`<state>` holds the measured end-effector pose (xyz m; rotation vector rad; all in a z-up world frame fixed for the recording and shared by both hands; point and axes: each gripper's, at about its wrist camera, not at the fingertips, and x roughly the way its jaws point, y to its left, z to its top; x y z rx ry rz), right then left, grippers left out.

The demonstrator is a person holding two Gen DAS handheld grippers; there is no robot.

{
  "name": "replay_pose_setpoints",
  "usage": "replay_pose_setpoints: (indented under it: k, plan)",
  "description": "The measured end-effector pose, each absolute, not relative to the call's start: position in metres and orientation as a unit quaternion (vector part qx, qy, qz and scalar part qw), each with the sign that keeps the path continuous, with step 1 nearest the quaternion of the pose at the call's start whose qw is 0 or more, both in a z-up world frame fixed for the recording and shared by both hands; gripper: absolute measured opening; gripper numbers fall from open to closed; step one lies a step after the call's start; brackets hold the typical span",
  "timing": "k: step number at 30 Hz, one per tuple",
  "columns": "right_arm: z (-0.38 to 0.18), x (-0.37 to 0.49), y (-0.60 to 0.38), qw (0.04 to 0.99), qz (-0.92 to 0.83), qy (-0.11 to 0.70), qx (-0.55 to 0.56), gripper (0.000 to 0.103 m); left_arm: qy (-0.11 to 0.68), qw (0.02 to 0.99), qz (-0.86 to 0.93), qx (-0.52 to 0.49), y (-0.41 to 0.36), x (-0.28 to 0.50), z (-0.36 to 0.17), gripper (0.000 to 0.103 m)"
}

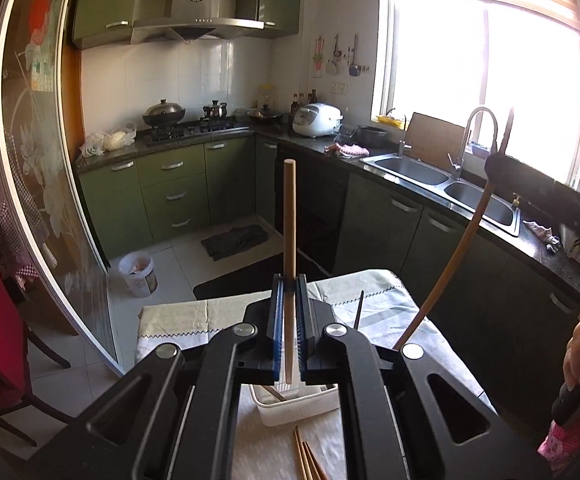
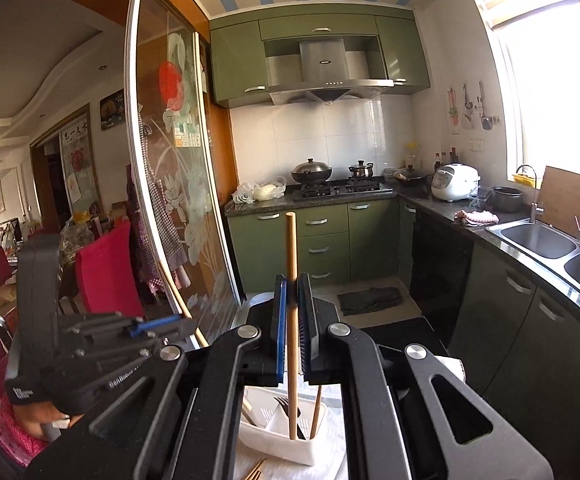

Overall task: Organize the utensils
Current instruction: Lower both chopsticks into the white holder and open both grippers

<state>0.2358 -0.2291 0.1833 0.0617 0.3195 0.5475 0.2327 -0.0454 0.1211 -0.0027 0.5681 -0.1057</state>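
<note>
Left wrist view: the left tongs [image 1: 288, 320] are clenched on a wooden chopstick [image 1: 289, 240] that stands nearly upright between the blue pads, its blunt end high against the green kitchen cabinets and its lower tip hanging just above a white utensil basket [image 1: 294, 410]. The basket sits on a cloth-covered worktop [image 1: 193, 316] directly below the tongs; a dark utensil handle leans inside it. More loose chopsticks [image 1: 308, 460] lie on the cloth just in front of the basket, and a slim dark utensil [image 1: 358, 310] rests farther off on the cloth. At the right edge, the right tongs [image 1: 498, 164] grip a second chopstick [image 1: 446, 268], which slants from the worktop up to them, apart from the first.

Right wrist view: the right tongs [image 2: 291, 320] are clamped on a wooden chopstick [image 2: 291, 300] held close to vertical, its lower end reaching down into the white utensil basket [image 2: 285, 448] below. Inside the basket stand a dark fork [image 2: 283, 404], another wooden stick and a pale-handled piece. Chopstick tips [image 2: 255, 470] show on the cloth in front of it. At the left, the left tongs [image 2: 151, 326] hold their own chopstick [image 2: 177, 296], tilted, well apart from the basket.
</note>
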Motion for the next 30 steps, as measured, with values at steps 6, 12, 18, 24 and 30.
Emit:
replay_pose_setpoints:
  k: [6, 12, 18, 24, 30]
  plan:
    - [0.144, 0.278, -0.217, 0.942, 0.263, 0.207, 0.030, 0.006, 0.351, 0.935, -0.053, 0.001, -0.040, 0.254, 0.077, 0.006]
    - [0.106, 0.293, -0.203, 0.935, 0.261, 0.240, 0.020, 0.007, 0.385, 0.921, -0.055, 0.008, -0.036, 0.255, 0.051, 0.008]
    - [0.080, 0.298, -0.198, 0.929, 0.257, 0.264, 0.016, 0.007, 0.383, 0.922, -0.055, 0.005, -0.034, 0.238, 0.055, 0.026]
    - [0.065, 0.292, -0.202, 0.927, 0.257, 0.273, 0.015, 0.008, 0.389, 0.919, -0.063, 0.014, -0.037, 0.212, 0.056, 0.026]
    - [0.065, 0.242, -0.229, 0.931, 0.265, 0.250, 0.034, 0.020, 0.430, 0.899, -0.079, 0.005, -0.034, 0.183, 0.027, 0.029]
